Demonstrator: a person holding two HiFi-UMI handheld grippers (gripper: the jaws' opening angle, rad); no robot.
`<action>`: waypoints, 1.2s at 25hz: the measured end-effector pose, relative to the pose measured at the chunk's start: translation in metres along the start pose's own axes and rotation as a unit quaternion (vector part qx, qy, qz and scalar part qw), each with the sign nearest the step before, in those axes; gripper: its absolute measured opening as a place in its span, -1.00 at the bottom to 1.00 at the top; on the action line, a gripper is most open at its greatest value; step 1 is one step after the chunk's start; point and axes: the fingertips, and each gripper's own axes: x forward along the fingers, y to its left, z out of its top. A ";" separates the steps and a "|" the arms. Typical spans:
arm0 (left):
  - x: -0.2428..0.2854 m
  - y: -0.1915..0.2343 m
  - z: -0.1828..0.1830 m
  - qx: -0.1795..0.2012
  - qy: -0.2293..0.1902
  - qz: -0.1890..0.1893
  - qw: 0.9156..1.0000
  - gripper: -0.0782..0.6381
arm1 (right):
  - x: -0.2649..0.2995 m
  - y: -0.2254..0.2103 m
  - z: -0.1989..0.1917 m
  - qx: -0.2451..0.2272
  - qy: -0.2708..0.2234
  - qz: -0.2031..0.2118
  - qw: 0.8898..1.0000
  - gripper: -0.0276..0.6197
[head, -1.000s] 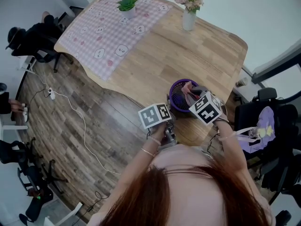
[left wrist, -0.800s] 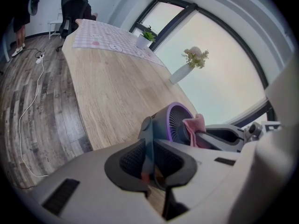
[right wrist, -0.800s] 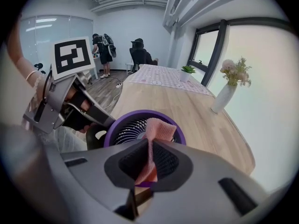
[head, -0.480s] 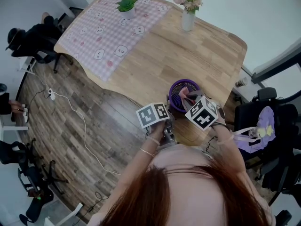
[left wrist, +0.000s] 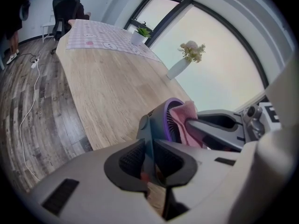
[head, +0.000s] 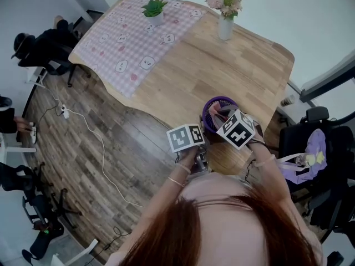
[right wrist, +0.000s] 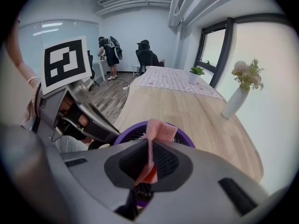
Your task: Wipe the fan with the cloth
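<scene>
Wooden table (head: 222, 65) fills the middle of the room, and we place everything by the fan (head: 212, 103), which stands at the table's near edge. Far to the fan's left we see a checked tablecloth (head: 127, 43) with a potted plant (head: 154, 9) on it. Beyond the fan stands a vase of flowers (head: 225, 16). Just left of the fan, our left gripper (left wrist: 148, 158) is clamped narrow on the fan's dark stand. Just right of it, our right gripper (right wrist: 148, 161) pinches the pink cloth (right wrist: 159, 129), which lies against the fan's purple-rimmed grille.
</scene>
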 end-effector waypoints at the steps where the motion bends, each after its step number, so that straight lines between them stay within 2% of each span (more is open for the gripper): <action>1: 0.000 0.000 0.000 0.002 0.000 0.002 1.000 -0.64 | 0.001 -0.002 0.001 0.000 0.000 0.000 1.000 -0.84; 11: -0.007 -0.003 0.003 0.011 -0.003 0.002 1.000 -0.64 | -0.006 -0.024 -0.008 0.019 -0.011 -0.031 0.999 -0.84; 15: -0.016 -0.003 0.007 0.027 -0.023 0.013 0.999 -0.64 | -0.015 -0.026 -0.022 0.032 -0.014 -0.034 0.999 -0.84; 19: -0.031 -0.005 0.012 0.062 -0.055 0.041 0.996 -0.64 | -0.034 -0.027 -0.021 0.058 -0.058 -0.031 0.996 -0.84; 23: -0.052 -0.014 0.017 0.107 -0.101 0.057 0.988 -0.64 | -0.062 -0.031 -0.011 0.084 -0.135 -0.044 0.986 -0.84; 26: -0.069 -0.024 0.022 0.144 -0.147 0.065 0.976 -0.67 | -0.085 -0.030 -0.007 0.096 -0.180 -0.060 0.977 -0.84; 30: -0.086 -0.038 0.020 0.181 -0.199 0.068 0.961 -0.72 | -0.111 -0.022 -0.008 0.106 -0.214 -0.072 0.968 -0.84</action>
